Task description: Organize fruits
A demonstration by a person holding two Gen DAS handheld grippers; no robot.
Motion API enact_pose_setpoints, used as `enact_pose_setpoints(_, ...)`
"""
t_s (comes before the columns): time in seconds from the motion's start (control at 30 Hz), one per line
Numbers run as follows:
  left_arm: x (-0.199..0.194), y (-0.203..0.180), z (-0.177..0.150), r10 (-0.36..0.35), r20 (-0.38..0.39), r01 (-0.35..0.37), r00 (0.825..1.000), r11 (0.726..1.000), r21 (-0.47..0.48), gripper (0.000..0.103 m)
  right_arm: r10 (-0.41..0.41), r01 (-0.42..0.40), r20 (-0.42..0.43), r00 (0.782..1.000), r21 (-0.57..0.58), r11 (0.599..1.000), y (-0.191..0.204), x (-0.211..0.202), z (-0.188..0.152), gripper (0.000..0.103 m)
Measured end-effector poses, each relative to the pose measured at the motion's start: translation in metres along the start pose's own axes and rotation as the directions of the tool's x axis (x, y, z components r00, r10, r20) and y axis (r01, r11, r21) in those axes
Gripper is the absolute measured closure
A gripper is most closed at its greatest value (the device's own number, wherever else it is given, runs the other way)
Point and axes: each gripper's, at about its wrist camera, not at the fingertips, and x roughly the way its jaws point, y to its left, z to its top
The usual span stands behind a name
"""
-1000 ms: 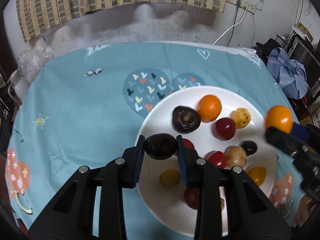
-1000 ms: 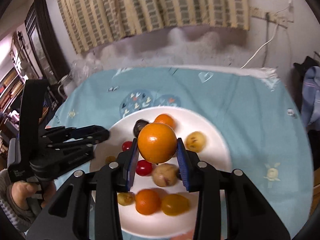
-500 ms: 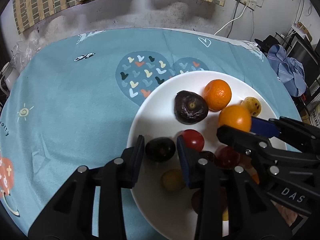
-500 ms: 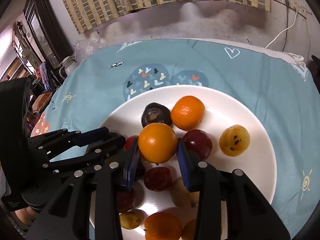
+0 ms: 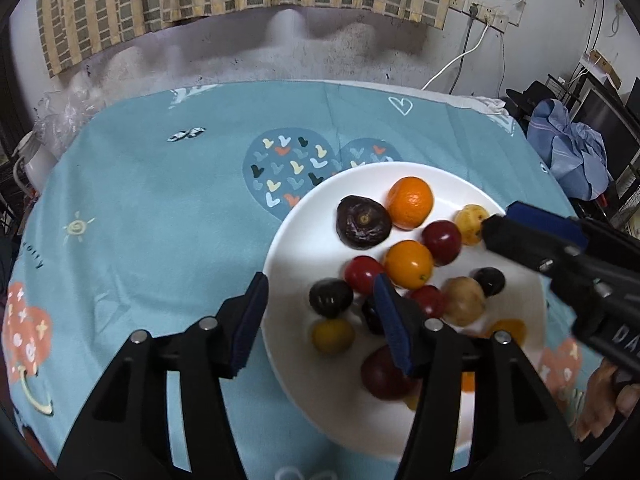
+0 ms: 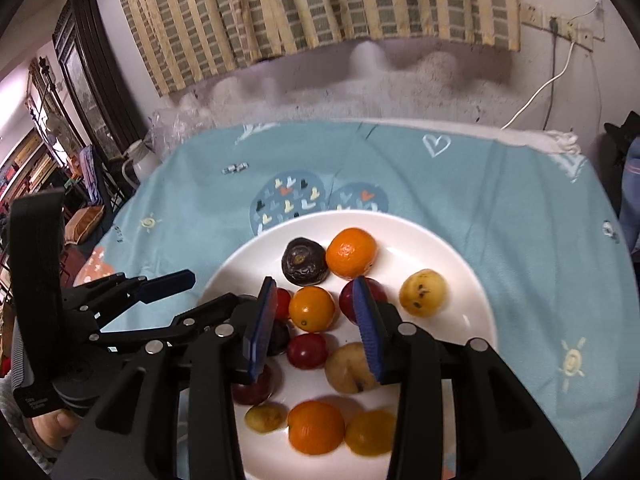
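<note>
A white plate (image 5: 304,220) (image 6: 460,256) on the blue tablecloth holds several fruits: oranges, red and dark plums, yellow fruits. My left gripper (image 5: 320,312) is open above the plate's left edge, with a dark plum (image 5: 331,297) lying on the plate between its jaws. My right gripper (image 6: 314,316) is open over the plate's middle, with a small orange (image 6: 311,308) (image 5: 409,263) resting on the plate between its jaws. A larger orange (image 6: 351,253) and a dark wrinkled fruit (image 6: 304,261) lie beyond it.
The blue patterned tablecloth (image 5: 160,208) covers a round table against a white wall with striped curtains. A small object (image 5: 186,134) lies on the cloth at the far left. Clothes and furniture stand off the right edge (image 5: 568,152).
Both grippers opened and let go: the dark plum and the small orange now rest on the plate. Both grippers have pulled back slightly.
</note>
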Motion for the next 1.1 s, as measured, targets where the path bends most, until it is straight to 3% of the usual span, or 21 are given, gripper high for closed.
enact_pose_setpoints(0.07, -0.016, -0.002, -0.006, 0.004, 0.002, -0.004, 1.0, 1.0, -0.006, 0.047, -0.007, 0.007, 0.017, 1.0, -0.001, 1.0, 0.004, -0.014, -0.003, 0.063)
enact_pose_setpoints(0.17, -0.035, -0.008, -0.017, 0.023, 0.008, -0.023, 1.0, 1.0, -0.006, 0.034, -0.013, 0.013, 0.029, 0.999, 0.006, 1.0, 0.012, -0.037, -0.015, 0.06)
enact_pose_setpoints(0.2, -0.043, -0.011, -0.022, 0.033, 0.015, -0.033, 0.999, 0.999, -0.002, 0.034, -0.016, 0.015, 0.03, 0.999, 0.008, 1.0, 0.012, -0.042, -0.02, 0.056)
enact_pose_setpoints(0.47, -0.084, -0.028, -0.067, 0.035, -0.01, -0.035, 0.999, 0.999, 0.0, 0.033, -0.024, 0.024, -0.003, 1.0, 0.059, 0.998, 0.017, -0.08, -0.073, 0.056)
enact_pose_setpoints(0.57, -0.096, -0.029, -0.087, 0.053, -0.024, -0.054, 0.998, 0.998, -0.018, 0.019, -0.016, 0.019, -0.027, 1.0, 0.089, 0.996, 0.017, -0.093, -0.094, 0.056)
enact_pose_setpoints(0.63, -0.104, -0.029, -0.097, 0.062, -0.023, -0.062, 0.998, 0.998, -0.02, 0.019, -0.014, 0.018, -0.035, 0.999, 0.102, 0.995, 0.018, -0.1, -0.105, 0.056)
enact_pose_setpoints(0.73, -0.116, -0.028, -0.111, 0.083, -0.018, -0.083, 0.996, 0.996, -0.021, 0.015, -0.026, 0.031, -0.043, 0.999, 0.118, 0.993, 0.02, -0.111, -0.122, 0.041)
enact_pose_setpoints(1.1, -0.157, -0.023, -0.119, 0.091, 0.042, -0.089, 0.995, 0.995, -0.046, 0.003, -0.034, 0.04, -0.052, 0.998, 0.115, 0.992, 0.026, -0.133, -0.144, 0.041)
